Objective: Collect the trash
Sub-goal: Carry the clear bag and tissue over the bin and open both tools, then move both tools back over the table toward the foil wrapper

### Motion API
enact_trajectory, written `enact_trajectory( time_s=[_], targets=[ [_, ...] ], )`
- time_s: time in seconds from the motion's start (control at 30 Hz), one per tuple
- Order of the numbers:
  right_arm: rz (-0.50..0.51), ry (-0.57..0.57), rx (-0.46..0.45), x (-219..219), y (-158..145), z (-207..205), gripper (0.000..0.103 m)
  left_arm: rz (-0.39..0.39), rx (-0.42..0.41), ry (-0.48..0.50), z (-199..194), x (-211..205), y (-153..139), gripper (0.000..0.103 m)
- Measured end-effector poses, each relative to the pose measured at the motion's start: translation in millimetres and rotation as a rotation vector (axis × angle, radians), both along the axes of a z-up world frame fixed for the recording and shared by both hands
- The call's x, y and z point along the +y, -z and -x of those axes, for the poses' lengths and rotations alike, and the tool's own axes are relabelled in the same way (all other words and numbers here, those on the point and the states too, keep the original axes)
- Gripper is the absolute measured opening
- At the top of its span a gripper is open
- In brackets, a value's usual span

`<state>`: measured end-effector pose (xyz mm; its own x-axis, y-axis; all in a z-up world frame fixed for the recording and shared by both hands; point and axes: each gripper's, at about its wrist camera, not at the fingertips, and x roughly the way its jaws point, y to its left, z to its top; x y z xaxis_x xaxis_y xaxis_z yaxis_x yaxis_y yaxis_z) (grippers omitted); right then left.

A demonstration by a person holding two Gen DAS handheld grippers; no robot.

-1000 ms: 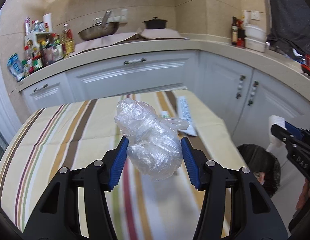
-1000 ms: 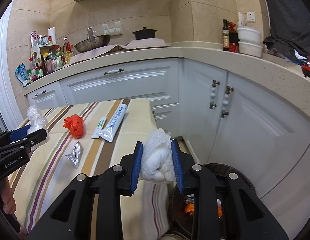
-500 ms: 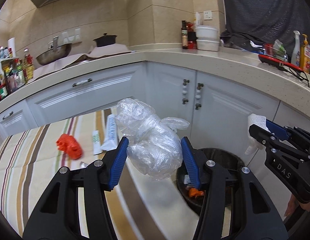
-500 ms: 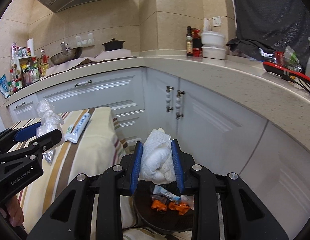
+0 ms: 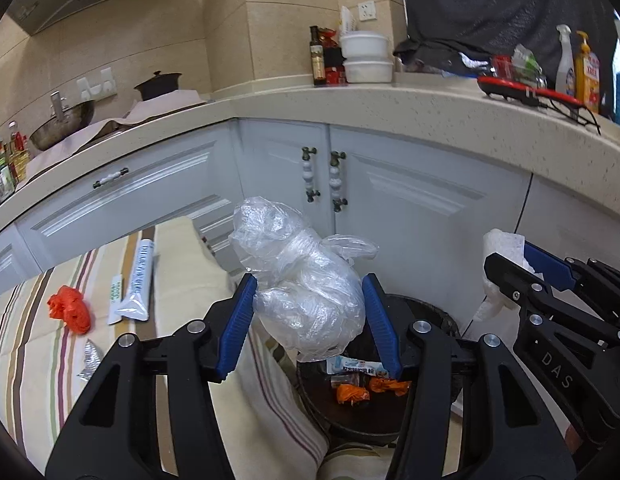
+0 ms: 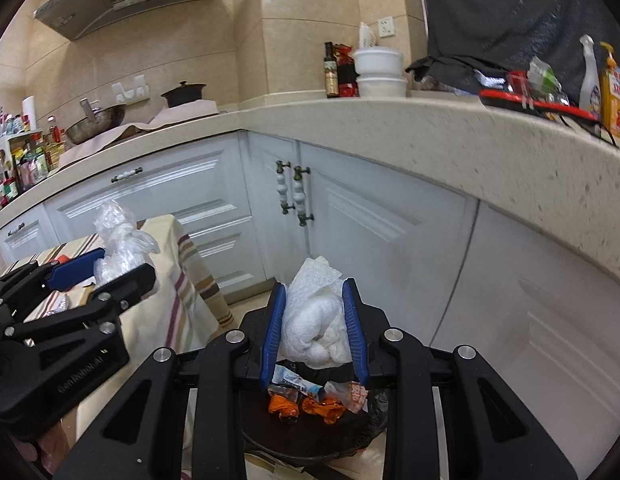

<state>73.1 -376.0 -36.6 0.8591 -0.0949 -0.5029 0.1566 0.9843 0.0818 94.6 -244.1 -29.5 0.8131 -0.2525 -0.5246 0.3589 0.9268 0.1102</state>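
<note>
Plastic bag in the left gripper and tissue clamped in the right gripper hang over the bin; the light bag could drift outside its rim

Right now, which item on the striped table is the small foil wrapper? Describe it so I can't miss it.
Start at the striped tablecloth beside the white cabinets. Left of the long white tube lies a crumpled red bag; just below that bag, nearer the camera, is the foil wrapper. It is the only shiny silver piece there, small and creased.
</note>
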Motion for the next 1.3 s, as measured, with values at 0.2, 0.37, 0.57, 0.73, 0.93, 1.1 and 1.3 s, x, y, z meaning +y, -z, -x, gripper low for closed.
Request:
enact_trajectory(
  time_s=[0.2,0.37,0.57,0.73,0.93,1.1,1.3],
  targets=[
    [-0.020,0.027,0.027,-16,16,-6,0.030,-0.032,0.016,0.011,-12,-24,16,0.053],
    [-0.025,0.041,0.041,-24,23,-12,0.030,-0.043,0.024,0.010,-20,-32,23,0.053],
    [-0.022,0.040,0.049,-22,25,-18,0.030,-0.050,0.040,0.001,-27,-36,31,0.053],
    [-0.012,0.048,0.055,-23,31,-23,0.035,-0.067,0.040,-0.012,-32,-39,39,0.076],
    [-0.015,0.078,0.070,-29,37,-27,0.048,-0.081,0.053,-0.028,-40,-38,43,0.081],
    [-0.007,0.083,0.066,-27,33,-25,0.050,-0.066,0.047,-0.030,-39,-32,37,0.082],
    [0.003,0.086,0.047,-19,22,-25,0.055,-0.040,0.026,-0.057,-35,-11,22,0.082]
  ],
)
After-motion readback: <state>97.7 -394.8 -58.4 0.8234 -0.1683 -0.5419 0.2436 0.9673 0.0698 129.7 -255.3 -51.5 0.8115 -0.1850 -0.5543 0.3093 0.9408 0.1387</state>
